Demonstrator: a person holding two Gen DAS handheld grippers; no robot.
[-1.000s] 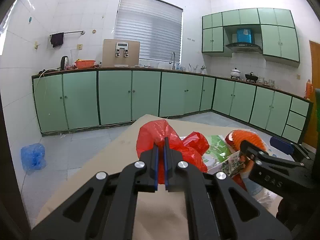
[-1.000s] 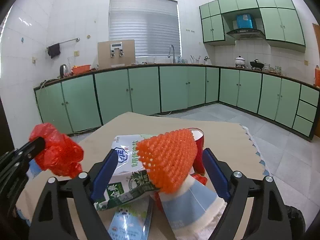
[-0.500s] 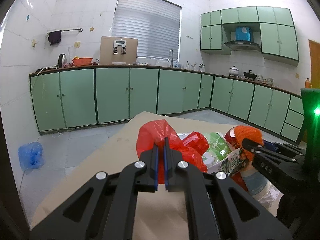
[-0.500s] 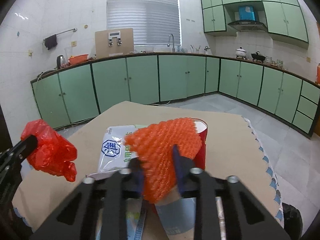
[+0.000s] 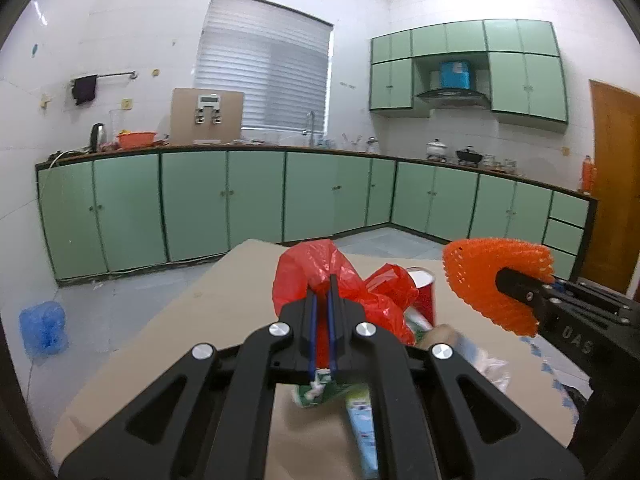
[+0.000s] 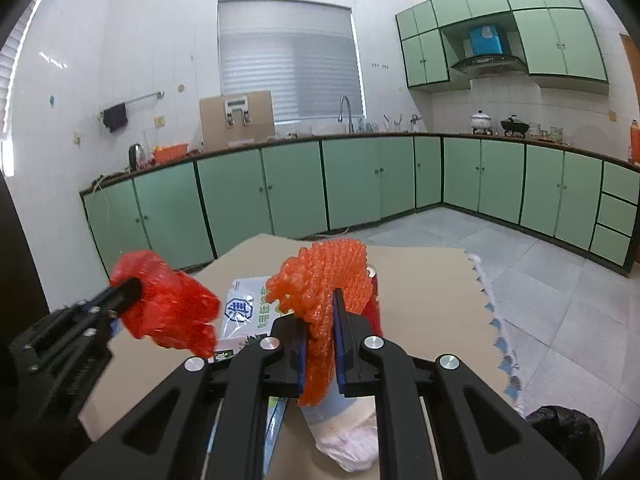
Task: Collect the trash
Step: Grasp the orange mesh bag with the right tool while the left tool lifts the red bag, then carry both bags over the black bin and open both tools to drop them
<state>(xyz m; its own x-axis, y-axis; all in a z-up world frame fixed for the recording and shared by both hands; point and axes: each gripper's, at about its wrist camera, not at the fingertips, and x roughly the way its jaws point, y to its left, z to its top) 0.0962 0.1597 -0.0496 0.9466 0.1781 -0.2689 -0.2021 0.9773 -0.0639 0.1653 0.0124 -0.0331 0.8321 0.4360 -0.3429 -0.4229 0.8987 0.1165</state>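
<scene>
Both tongs loaded over the desk (image 6: 420, 280)

Left gripper (image 5: 322, 280) clenches the red plastic bag (image 5: 316, 268) — right gripper (image 6: 320, 300) has just closed on the orange foam net (image 6: 324, 276).

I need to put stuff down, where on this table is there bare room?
The table is bare right of the red cup, out to the scalloped edge, and along its far-left side. The near middle is crowded with the milk pouch, wrappers and cup.

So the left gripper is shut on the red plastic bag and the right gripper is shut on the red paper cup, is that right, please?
Not quite: the right gripper is shut on the orange foam net, as the right wrist view shows; the red paper cup stands behind it. The left gripper is indeed shut on the red plastic bag.
</scene>
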